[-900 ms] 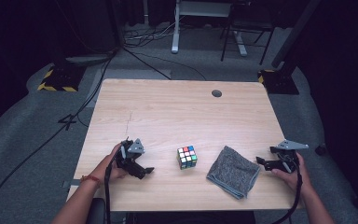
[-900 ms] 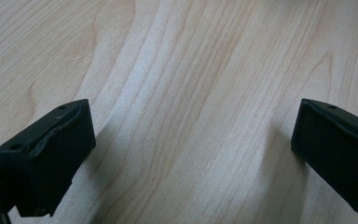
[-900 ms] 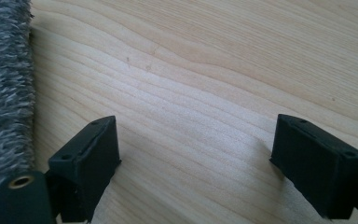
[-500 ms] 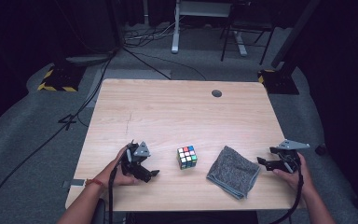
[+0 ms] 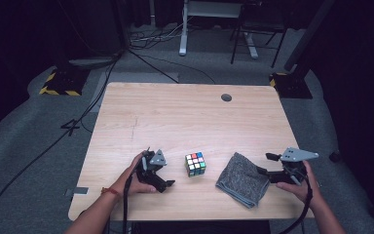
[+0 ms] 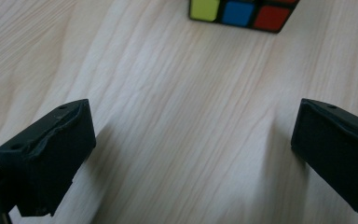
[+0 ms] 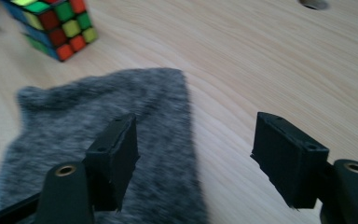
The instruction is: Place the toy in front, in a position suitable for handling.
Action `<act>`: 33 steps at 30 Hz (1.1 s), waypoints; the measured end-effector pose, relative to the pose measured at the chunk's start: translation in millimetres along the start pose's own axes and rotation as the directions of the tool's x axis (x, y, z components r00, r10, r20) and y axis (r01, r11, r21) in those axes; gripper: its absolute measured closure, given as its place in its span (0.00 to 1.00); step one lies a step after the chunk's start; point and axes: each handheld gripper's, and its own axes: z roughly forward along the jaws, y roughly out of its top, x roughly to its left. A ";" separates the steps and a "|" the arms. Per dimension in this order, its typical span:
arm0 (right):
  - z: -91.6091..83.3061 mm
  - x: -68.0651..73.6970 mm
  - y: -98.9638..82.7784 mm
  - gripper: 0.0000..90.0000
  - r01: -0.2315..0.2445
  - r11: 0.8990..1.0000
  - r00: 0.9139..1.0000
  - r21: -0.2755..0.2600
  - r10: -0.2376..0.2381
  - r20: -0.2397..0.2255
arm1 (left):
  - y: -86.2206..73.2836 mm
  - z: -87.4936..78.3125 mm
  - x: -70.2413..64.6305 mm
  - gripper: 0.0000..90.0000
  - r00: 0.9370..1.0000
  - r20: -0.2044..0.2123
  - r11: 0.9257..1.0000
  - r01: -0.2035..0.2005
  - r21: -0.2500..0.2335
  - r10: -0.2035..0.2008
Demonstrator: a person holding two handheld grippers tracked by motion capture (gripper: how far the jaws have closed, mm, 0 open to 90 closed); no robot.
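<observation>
Left gripper (image 6: 191, 154) jaws wide, empty; cube (image 6: 242, 13) just ahead on counter (image 5: 185, 117). Right gripper (image 7: 196, 158) jaws wide over cloth (image 7: 102, 112) edge. Cloth soft, limp: pinch edge. Cube rigid, light: opposite faces.

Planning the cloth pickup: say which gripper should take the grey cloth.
Right. The right gripper has open jaws at the grey cloth's edge. The left gripper, also open, faces the cube, which lies between it and the cloth.

On the wooden table (image 5: 185, 117), the left gripper (image 5: 168, 184) sits just beside a colourful cube (image 5: 195, 164); the right gripper (image 5: 264, 165) reaches the grey cloth (image 5: 242, 179), jaws apart
</observation>
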 end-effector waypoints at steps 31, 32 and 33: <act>50.8 29.8 -6.3 0.68 0.091 0.981 0.987 0.174 -0.065 -0.150 | 68.2 50.6 -14.3 0.23 0.986 0.122 0.992 -0.103 -0.076 0.112; 50.8 29.7 -6.2 0.71 0.091 0.981 0.986 0.174 -0.065 -0.151 | 68.3 50.6 -12.9 0.24 0.986 0.120 0.991 -0.111 -0.077 0.119; 50.7 29.2 -6.2 0.77 0.100 0.981 0.986 0.169 -0.074 -0.150 | 68.0 50.1 -11.8 0.29 0.985 0.122 0.991 -0.109 -0.076 0.118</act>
